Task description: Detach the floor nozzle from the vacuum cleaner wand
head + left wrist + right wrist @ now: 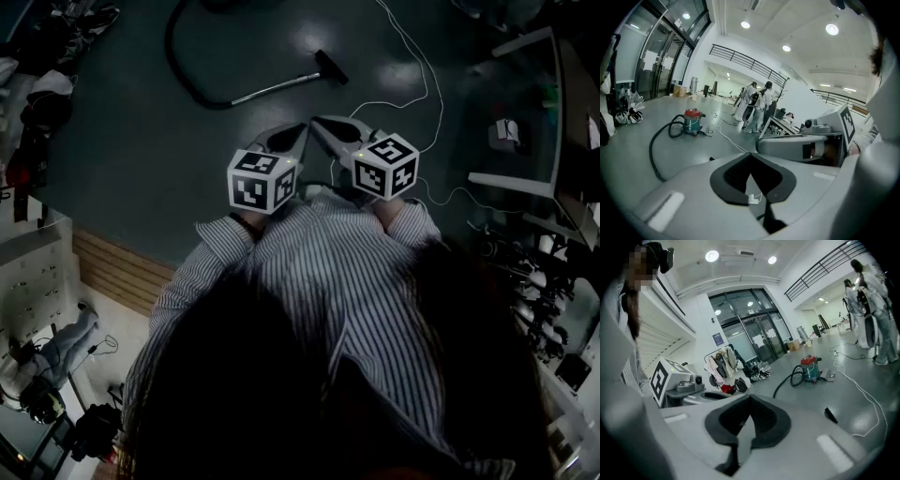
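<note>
left gripper (296, 132): jaws together, nothing in them, held by the striped shirt (347, 272)
right gripper (325, 126): closed too, empty, tip just beside the left one
floor nozzle (331, 67): on the wand (277, 89) end, flat on the floor (141, 122), well ahead of both grippers
risk, drag: pulling the nozzle with the wand unheld likely drags wand and hose (183, 56) instead of separating them
risk, snag: white cable (419, 70) lies near the nozzle
count: 2 grippers, 1 nozzle, 1 wand, 1 hose, 1 canister (693, 121)
</note>
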Motion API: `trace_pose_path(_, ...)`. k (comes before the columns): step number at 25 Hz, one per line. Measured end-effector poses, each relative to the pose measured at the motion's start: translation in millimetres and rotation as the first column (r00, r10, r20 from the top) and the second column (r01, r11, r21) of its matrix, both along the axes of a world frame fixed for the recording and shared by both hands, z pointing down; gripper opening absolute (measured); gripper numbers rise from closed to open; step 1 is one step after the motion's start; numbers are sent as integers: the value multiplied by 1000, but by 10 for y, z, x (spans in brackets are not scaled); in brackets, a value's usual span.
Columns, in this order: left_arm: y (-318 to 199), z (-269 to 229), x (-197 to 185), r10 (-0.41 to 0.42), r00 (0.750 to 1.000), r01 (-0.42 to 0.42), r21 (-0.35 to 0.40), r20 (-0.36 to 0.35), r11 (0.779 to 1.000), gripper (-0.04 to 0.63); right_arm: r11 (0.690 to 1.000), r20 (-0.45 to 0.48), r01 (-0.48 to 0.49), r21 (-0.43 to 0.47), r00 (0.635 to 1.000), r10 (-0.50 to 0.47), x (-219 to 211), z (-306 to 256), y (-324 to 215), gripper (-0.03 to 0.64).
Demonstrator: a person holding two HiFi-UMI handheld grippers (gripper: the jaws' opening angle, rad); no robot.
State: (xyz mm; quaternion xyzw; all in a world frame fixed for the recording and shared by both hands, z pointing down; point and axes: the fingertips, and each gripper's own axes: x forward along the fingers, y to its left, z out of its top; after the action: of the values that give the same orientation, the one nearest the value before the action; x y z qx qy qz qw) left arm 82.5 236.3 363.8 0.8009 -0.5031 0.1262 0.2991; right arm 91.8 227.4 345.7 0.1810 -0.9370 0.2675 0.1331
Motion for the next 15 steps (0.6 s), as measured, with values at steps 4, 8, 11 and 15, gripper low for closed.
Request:
trace_pose_path(4, -4, -30, -57, -14, 1000, 14, 5, 11, 1000, 5, 1000, -3, -5, -5, 1000, 5, 28, 11, 13, 2)
trace_pose_path(8, -21, -37, -108, -30, 999, 30, 6, 10, 1000, 5, 999, -3, -42, 11, 999, 42, 85, -13, -66, 2)
trace_pose_path(11, -34, -27, -171, -49, 999, 49, -3, 0, 999, 5, 998, -5, -69, 14, 998, 69, 114, -22, -129, 2)
trace_pose_path(15, -29, -17, -191, -45, 999, 45, -2, -12, 999, 5, 996, -8, -84, 13, 996, 85, 126, 6, -140, 2)
